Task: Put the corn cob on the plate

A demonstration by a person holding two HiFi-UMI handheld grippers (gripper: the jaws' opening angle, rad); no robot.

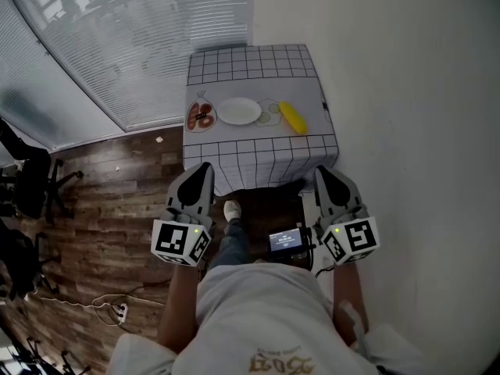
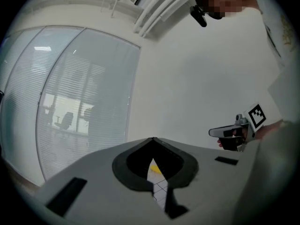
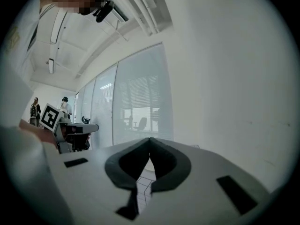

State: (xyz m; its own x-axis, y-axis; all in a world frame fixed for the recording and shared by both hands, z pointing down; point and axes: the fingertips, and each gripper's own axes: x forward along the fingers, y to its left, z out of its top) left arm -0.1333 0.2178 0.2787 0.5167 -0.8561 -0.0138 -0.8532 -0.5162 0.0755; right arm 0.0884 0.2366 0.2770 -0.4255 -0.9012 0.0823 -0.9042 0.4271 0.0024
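- A person stands short of a small surface (image 1: 250, 62) draped in a white cloth with a dark grid. They hold a hand-held gripper in each hand, both pointing level toward it and well apart from everything on it.
- The left hand-held gripper (image 1: 205, 166) has its jaws pressed together with nothing between them. The right hand-held gripper (image 1: 319, 170) is likewise closed and empty.
- The corn cob (image 1: 293, 117) lies angled on the cloth toward the right side. It is near but apart from the white plate (image 1: 239, 111), which sits empty at the middle.
- Likely trouble: the cob is a rounded, tapering shape, so a pinch off its middle could make it roll or slip free, perhaps toward the cloth's near right edge.
- Jaws that arrive closed would only shove the cob, so they need to spread first.
- A few pale round slices (image 1: 270, 112) lie between cob and plate. What they are is too small to tell, but a low, dragging carry could sweep them along.
- A small plate (image 1: 190, 117) of reddish-brown rings sits just beside the white plate on its left, and an overshoot could knock it.
- Materials: the gripper shells are smooth pale grey plastic with dark curved pads. The white plate is round, shallow and glossy, and the cob is bright yellow.
- The floor (image 1: 117, 201) is dark wood planking.
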